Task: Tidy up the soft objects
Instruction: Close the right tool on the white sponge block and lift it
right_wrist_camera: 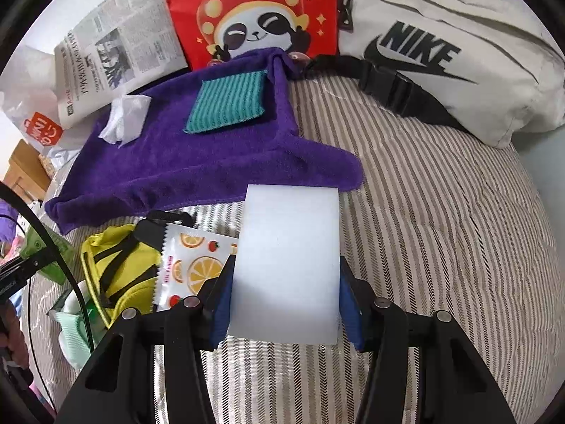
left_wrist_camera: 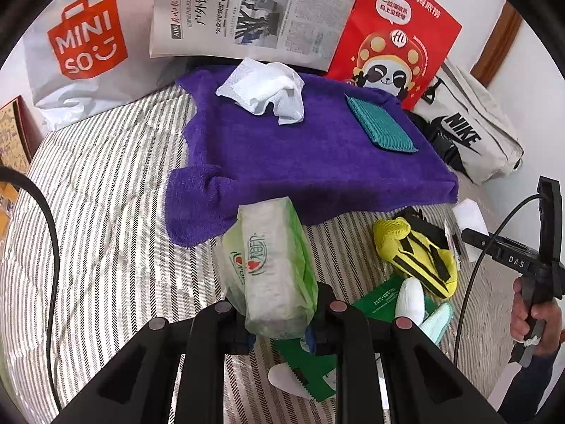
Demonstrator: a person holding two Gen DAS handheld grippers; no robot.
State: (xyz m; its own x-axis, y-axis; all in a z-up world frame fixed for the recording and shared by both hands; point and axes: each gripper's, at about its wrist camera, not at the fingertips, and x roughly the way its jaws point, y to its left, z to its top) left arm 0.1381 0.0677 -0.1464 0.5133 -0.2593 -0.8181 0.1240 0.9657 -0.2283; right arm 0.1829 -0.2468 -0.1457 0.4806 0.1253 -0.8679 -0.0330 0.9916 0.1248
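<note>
My left gripper [left_wrist_camera: 279, 325] is shut on a green tissue pack [left_wrist_camera: 270, 268] and holds it above the striped bed. My right gripper [right_wrist_camera: 284, 304] is shut on a white sponge block [right_wrist_camera: 287, 258], just in front of the purple towel [right_wrist_camera: 197, 162]. The towel [left_wrist_camera: 300, 155] carries a crumpled white tissue [left_wrist_camera: 265, 90] and a teal striped cloth [left_wrist_camera: 379, 123]; both also show in the right wrist view, the tissue [right_wrist_camera: 125, 120] and the cloth [right_wrist_camera: 227, 104]. The sponge [left_wrist_camera: 469, 217] and my right gripper's body [left_wrist_camera: 529, 265] show at the right of the left wrist view.
A yellow and black pouch [left_wrist_camera: 418, 254], green packets [left_wrist_camera: 381, 304], white socks [left_wrist_camera: 409, 300] and a fruit-print wipe packet [right_wrist_camera: 192, 265] lie on the bed. A newspaper [left_wrist_camera: 247, 10], a red panda bag [left_wrist_camera: 392, 42], a Miniso bag [left_wrist_camera: 84, 42] and a Nike bag [right_wrist_camera: 441, 53] line the back.
</note>
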